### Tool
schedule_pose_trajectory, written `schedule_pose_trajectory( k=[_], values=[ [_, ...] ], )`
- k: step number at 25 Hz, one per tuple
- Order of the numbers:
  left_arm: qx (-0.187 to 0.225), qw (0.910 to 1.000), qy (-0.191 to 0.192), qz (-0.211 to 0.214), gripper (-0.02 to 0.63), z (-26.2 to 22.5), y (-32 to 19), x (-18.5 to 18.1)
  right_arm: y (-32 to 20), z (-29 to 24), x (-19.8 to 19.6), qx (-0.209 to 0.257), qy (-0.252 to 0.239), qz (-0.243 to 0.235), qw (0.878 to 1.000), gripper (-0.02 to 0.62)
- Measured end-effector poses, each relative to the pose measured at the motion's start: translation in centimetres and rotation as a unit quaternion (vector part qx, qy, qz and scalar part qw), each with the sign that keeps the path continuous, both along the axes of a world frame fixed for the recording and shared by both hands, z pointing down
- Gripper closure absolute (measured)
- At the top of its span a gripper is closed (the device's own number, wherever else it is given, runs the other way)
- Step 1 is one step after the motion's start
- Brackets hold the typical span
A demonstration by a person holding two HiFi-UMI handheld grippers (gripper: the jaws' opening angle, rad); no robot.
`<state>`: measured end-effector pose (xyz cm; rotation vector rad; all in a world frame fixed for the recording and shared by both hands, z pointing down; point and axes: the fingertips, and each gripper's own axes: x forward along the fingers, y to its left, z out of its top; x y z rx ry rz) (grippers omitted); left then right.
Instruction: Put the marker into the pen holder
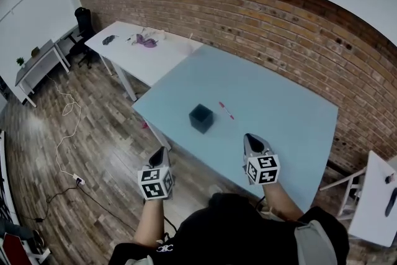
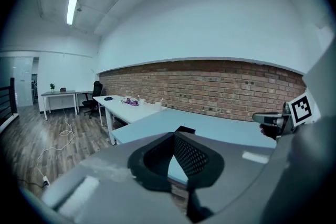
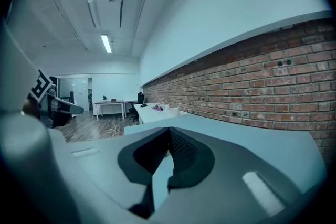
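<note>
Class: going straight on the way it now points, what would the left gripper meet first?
Probably the black pen holder straight ahead, unless the table edge comes first; depth unclear.

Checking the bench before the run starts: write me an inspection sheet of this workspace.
Surface: light blue rectangular table, against the red brick wall.
Job's things: small black square pen holder upright on the table; red-and-white marker lying beside it, apart, not in it.
Clutter: purple item on the neighbouring white desk.
Grippers: left gripper and right gripper by the table's near edge, jaws shut, both empty.
Cables: white cable and power strip on the wooden floor.
Surroundings: black office chair.
</note>
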<state>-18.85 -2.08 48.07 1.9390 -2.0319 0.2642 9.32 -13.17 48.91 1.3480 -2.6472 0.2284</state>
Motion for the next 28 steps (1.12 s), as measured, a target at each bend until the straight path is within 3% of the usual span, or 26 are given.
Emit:
schedule_pose_trajectory(
  k=[9,17,21,25,28],
  values=[
    [-0.011,0.9997,0.015,0.017,0.598,-0.1,-12.0,-1.3,-11.6,0.2,-2.7,-0.039,-0.015,-0.011,0.999,0.591],
    [-0.057,0.9969,-0.027,0.046,0.598,1.6,-18.4,-0.9,-19.0,3.9,-3.2,-0.079,-0.009,-0.020,0.997,0.564],
    [-0.068,0.9963,-0.025,0.046,0.598,2.6,-18.9,-1.7,-21.1,6.9,-4.3,-0.104,0.026,-0.030,0.994,0.540],
    [-0.076,0.9959,0.001,0.048,0.598,3.8,-18.6,-3.5,-21.8,9.0,-5.5,-0.124,0.059,-0.033,0.990,0.513],
    [-0.085,0.9937,0.007,0.073,0.598,4.9,-19.0,-4.3,-22.6,9.8,-7.0,-0.120,0.103,-0.043,0.986,0.483]
  ],
)
